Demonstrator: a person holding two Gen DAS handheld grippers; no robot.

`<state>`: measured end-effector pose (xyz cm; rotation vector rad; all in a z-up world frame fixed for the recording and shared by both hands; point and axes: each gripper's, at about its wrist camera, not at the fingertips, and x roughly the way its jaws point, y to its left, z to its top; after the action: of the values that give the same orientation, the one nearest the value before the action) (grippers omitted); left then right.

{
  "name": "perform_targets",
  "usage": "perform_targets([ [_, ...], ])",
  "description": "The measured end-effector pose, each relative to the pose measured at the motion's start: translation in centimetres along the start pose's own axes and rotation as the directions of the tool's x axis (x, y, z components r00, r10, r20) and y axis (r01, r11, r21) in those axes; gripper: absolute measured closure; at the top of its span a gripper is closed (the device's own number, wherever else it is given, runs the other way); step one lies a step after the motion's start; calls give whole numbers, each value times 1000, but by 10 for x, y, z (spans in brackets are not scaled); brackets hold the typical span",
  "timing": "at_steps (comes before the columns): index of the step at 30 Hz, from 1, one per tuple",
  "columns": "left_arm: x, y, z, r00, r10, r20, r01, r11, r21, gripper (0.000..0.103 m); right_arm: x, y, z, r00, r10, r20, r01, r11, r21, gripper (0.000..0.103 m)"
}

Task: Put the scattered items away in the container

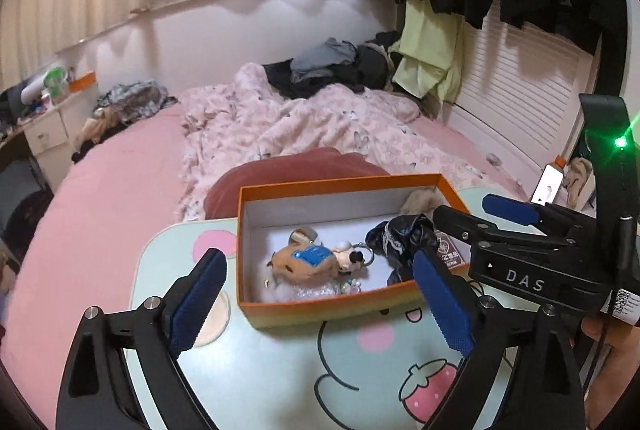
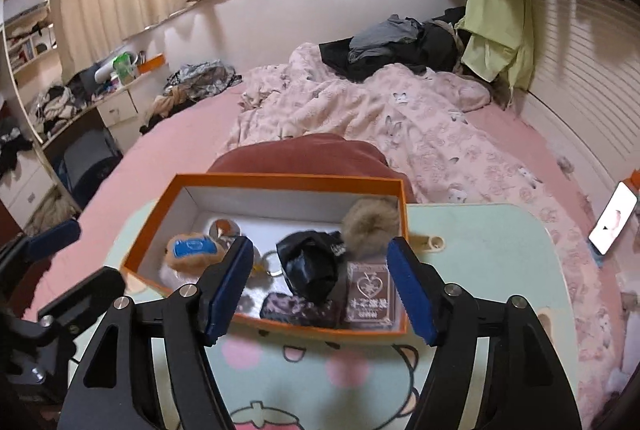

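An orange box (image 1: 320, 304) (image 2: 224, 178) with a white inside stands on a small cartoon-print table (image 1: 280, 370) (image 2: 480, 270). Inside lie a brown plush keychain (image 1: 308, 260) (image 2: 192, 254), a black crumpled cloth (image 1: 400, 236) (image 2: 312, 266), a beige fur pompom (image 2: 372, 226), a card box (image 2: 370, 296) and a dark patterned pouch (image 2: 298, 308). My left gripper (image 1: 320, 302) is open and empty in front of the box. My right gripper (image 2: 320, 290) is open and empty over the box's near right edge; it also shows in the left wrist view (image 1: 520, 230).
The table sits on a pink bed (image 1: 100, 197) with a rumpled blanket (image 2: 380, 117) and a red cushion (image 2: 304, 153) behind the box. A lit phone (image 2: 612, 218) lies at the right. Clothes hang at upper right; a cluttered desk (image 2: 80, 93) stands at the left.
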<state>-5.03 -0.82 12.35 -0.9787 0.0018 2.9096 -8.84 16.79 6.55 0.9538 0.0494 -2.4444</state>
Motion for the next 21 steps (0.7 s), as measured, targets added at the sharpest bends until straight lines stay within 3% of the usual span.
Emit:
perform_targets([
  [21,14,0,-67,993,-40,-114,31,996,-83,9,-19,1,-45,999,-21,-34,20,1000,-14,33],
])
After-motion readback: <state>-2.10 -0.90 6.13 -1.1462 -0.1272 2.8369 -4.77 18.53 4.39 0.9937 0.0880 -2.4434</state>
